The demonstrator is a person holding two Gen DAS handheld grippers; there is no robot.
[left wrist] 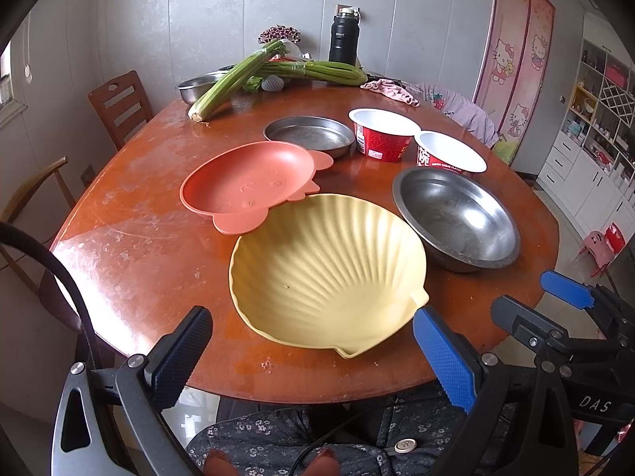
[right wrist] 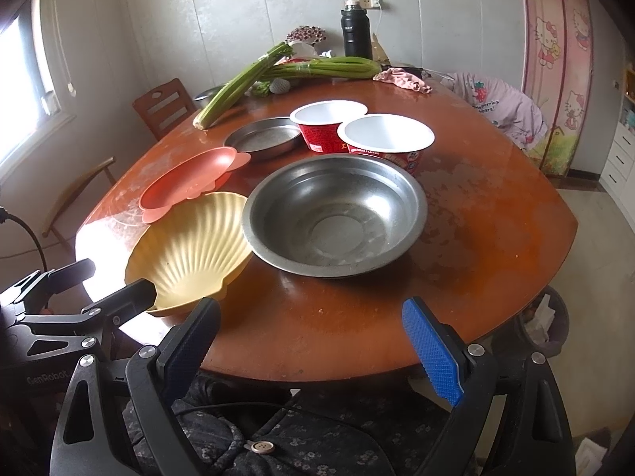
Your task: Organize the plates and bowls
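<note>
A yellow shell-shaped plate [left wrist: 325, 265] [right wrist: 194, 250] lies at the table's near edge. Behind it sits an orange animal-shaped plate [left wrist: 250, 182] [right wrist: 186, 182], partly under the yellow rim. A large steel bowl [left wrist: 456, 218] [right wrist: 335, 214] stands to the right. Further back are a flat steel pan [left wrist: 309, 135] [right wrist: 264, 137] and two red paper bowls [left wrist: 383, 133] [left wrist: 448, 154] [right wrist: 327, 123] [right wrist: 387, 139]. My left gripper [left wrist: 313, 353] is open just before the yellow plate, holding nothing. My right gripper [right wrist: 313, 341] is open before the steel bowl, empty.
Celery stalks [left wrist: 270, 71], a small steel bowl [left wrist: 198, 87], a black flask [left wrist: 344, 37] and a pink cloth [left wrist: 391, 89] crowd the far side of the round wooden table [right wrist: 496, 238]. Wooden chairs [left wrist: 119, 103] stand at the left. A person's patterned clothing [left wrist: 278, 432] shows below.
</note>
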